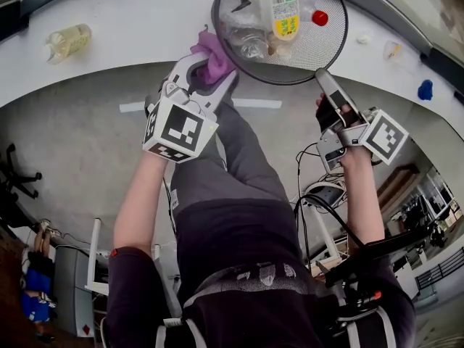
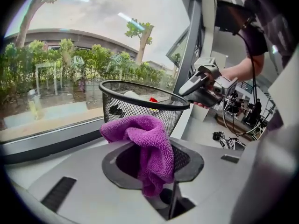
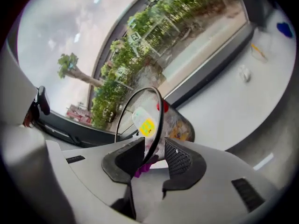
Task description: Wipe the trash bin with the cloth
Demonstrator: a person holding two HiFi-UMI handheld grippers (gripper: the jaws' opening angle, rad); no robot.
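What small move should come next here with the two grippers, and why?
Probably close the right gripper on the rim of the trash bin: the rim passes between its jaws, but they stand apart. The left gripper clamps the purple cloth beside it, so steadying the bin likely comes first.

Head camera: looking steeply down from above. Gripper cameras, riding close behind their jaws, facing the window (image 2: 70, 55) from opposite sides — all three sharing the bin (image 1: 319, 46).

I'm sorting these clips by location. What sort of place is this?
Probably an office or lab workspace beside a big window: a white curved counter runs under the glass, with trees outside, a mesh trash bin and cabled equipment nearby.
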